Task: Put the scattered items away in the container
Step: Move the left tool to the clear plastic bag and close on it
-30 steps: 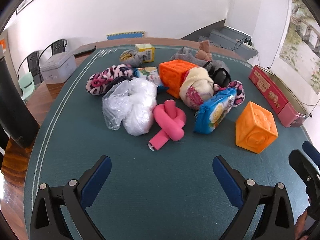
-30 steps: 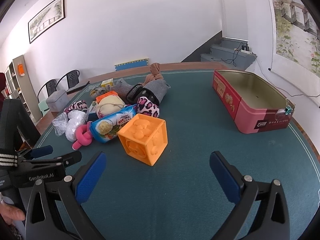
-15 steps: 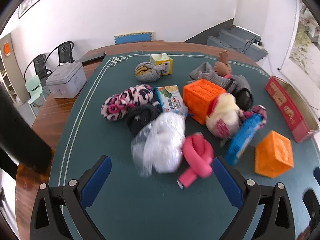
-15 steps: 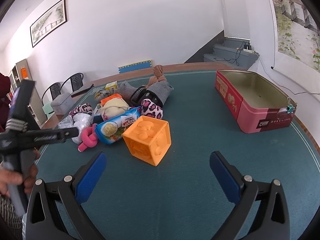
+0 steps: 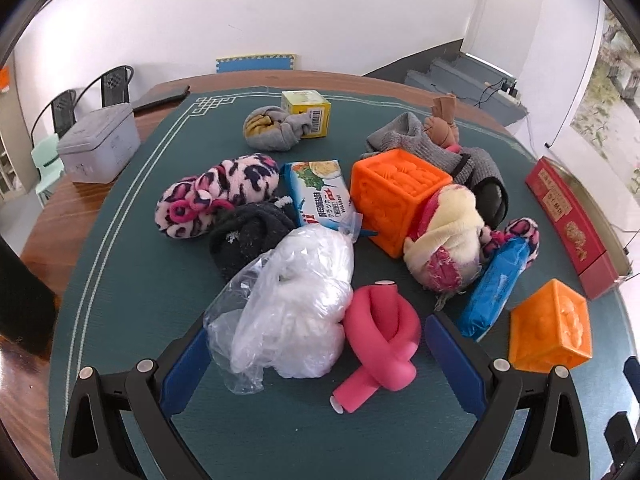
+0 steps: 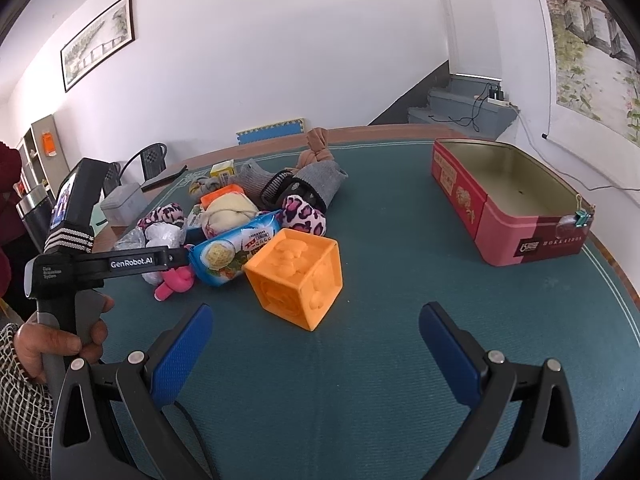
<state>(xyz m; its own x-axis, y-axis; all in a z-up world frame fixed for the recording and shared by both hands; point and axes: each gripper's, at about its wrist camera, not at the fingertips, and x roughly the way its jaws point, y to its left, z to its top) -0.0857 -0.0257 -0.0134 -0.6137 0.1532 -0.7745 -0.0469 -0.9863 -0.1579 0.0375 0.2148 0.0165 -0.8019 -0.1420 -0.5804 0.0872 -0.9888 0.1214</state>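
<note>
The left tool (image 5: 316,344) is hanging low over the green worktop (image 5: 120,280) with its blue pads spread wide and nothing between them in its grip; the clear bag (image 5: 292,304) and the pink foam knot (image 5: 380,336) are lying in the gap ahead of the pads, touching each other. Behind the bag a black sock (image 5: 248,236) is resting against a pink leopard sock (image 5: 216,196), and a noodle packet (image 5: 320,196) is leaning on the dark orange cube (image 5: 396,200). A cream bundle (image 5: 448,244) is sitting against that cube, with a blue packet (image 5: 496,288) just beside it and a lighter orange cube (image 5: 552,328) a little apart to the right. Farther back, a grey sock ball (image 5: 276,132) is touching a yellow box (image 5: 308,116).

The right tool (image 6: 316,344) is also released, its pads wide apart over bare worktop (image 6: 380,380), gripping nothing. The lighter orange cube (image 6: 300,276) is standing just ahead of it, tilted on an edge, near the left pad's side. The red tin (image 6: 520,216), open and with nothing visible inside, is sitting well apart to the right of the pile. At the left edge of the right wrist view, a hand (image 6: 56,344) is gripping the handle of the left tool (image 6: 176,258), whose tip is lying over the pile.
</note>
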